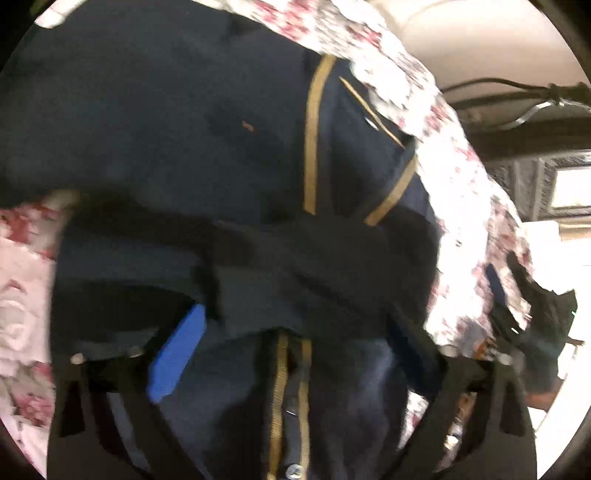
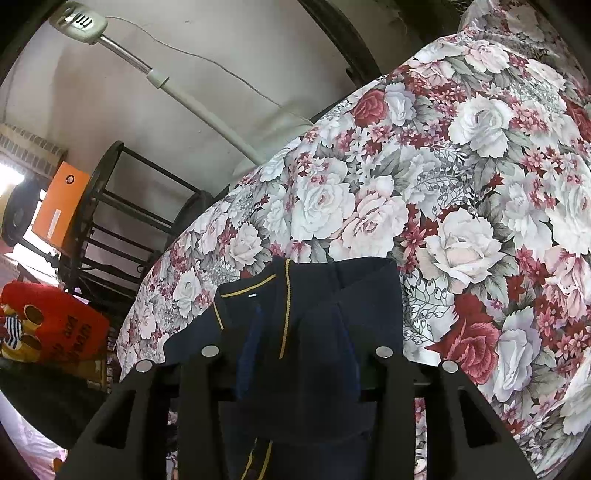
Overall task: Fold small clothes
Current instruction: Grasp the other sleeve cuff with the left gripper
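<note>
A small navy garment point(image 1: 221, 147) with gold trim lies on a floral sheet point(image 1: 436, 177) and fills the blurred left wrist view. My left gripper point(image 1: 280, 332) has navy cloth draped between its black fingers; one blue pad point(image 1: 177, 354) shows, the other is hidden under cloth. In the right wrist view the same navy garment point(image 2: 317, 332) is bunched between the fingers of my right gripper point(image 2: 295, 354), which looks shut on it above the floral sheet point(image 2: 443, 203). The right gripper point(image 1: 517, 314) also shows at the right edge of the left wrist view.
A white lamp point(image 2: 77, 18) on a long arm reaches over the sheet's far edge. A black metal rack point(image 2: 122, 221), an orange box point(image 2: 61, 203) and a red cushion point(image 2: 51, 325) stand at the left beyond the sheet.
</note>
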The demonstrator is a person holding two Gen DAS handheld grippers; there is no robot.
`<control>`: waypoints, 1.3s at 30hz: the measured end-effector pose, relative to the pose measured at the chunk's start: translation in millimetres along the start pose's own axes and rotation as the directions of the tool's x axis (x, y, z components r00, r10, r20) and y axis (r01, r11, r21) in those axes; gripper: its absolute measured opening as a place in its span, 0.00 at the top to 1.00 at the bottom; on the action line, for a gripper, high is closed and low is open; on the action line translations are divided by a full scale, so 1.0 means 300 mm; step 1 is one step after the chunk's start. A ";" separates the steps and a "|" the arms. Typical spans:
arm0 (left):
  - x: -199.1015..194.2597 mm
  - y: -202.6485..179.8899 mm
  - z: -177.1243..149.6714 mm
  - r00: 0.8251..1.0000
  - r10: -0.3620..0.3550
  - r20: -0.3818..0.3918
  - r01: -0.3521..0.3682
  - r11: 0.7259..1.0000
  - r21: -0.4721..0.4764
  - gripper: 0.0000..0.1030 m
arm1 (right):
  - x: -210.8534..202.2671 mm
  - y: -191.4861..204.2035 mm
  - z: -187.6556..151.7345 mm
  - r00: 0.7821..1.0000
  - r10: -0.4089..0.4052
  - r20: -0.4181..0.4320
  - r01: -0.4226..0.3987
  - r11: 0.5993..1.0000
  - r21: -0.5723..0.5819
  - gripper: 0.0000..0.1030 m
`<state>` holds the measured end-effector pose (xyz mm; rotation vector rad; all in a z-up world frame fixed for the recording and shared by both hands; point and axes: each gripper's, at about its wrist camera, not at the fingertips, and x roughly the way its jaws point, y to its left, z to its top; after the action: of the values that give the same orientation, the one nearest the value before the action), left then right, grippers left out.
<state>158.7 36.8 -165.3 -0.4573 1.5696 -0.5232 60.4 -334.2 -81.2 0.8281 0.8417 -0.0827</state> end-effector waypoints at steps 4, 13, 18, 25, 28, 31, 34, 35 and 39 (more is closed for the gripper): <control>0.039 -0.001 -0.006 0.999 0.037 -0.012 -0.038 0.999 -0.001 0.18 | -0.001 -0.004 0.001 1.000 0.005 0.001 -0.005 1.000 0.007 0.58; 0.060 -0.011 0.022 0.988 0.145 0.059 -0.145 0.989 -0.006 0.67 | 0.006 -0.005 -0.002 1.000 -0.002 -0.002 0.002 1.000 0.001 0.58; -0.059 -0.090 0.050 0.956 0.166 0.241 -0.184 0.981 0.054 0.88 | 0.019 0.008 -0.011 1.000 -0.013 -0.012 0.012 1.000 -0.025 0.58; -0.186 -0.213 0.047 0.824 0.273 0.496 -0.375 0.920 0.117 0.88 | 0.076 0.023 -0.046 0.998 -0.034 -0.052 0.030 0.997 -0.065 0.59; -0.051 -0.171 0.084 0.812 0.441 0.383 -0.516 0.848 0.119 0.87 | 0.135 0.031 -0.075 0.994 -0.070 -0.078 0.061 0.992 -0.113 0.60; 0.051 -0.088 0.105 0.810 0.527 0.258 -0.564 0.820 0.094 0.77 | 0.257 -0.012 -0.115 0.955 -0.234 -0.182 0.207 0.966 -0.154 0.64; 0.046 -0.071 0.118 0.816 0.526 0.241 -0.554 0.830 0.065 0.68 | 0.316 -0.087 -0.131 0.922 -0.319 -0.221 0.289 0.945 -0.155 0.93; 0.025 -0.074 0.118 0.810 0.527 0.256 -0.554 0.831 0.044 0.60 | 0.307 -0.096 -0.122 0.923 -0.315 -0.220 0.289 0.947 -0.139 0.95; -0.120 -0.125 0.097 0.795 0.427 0.432 -0.475 0.880 0.005 0.47 | 0.244 -0.079 -0.093 0.960 -0.252 -0.125 0.242 0.966 -0.088 0.89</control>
<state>189.3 25.5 -115.3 -0.0810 1.1645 -0.1231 84.0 -313.7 -156.8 0.6627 1.0690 -0.2176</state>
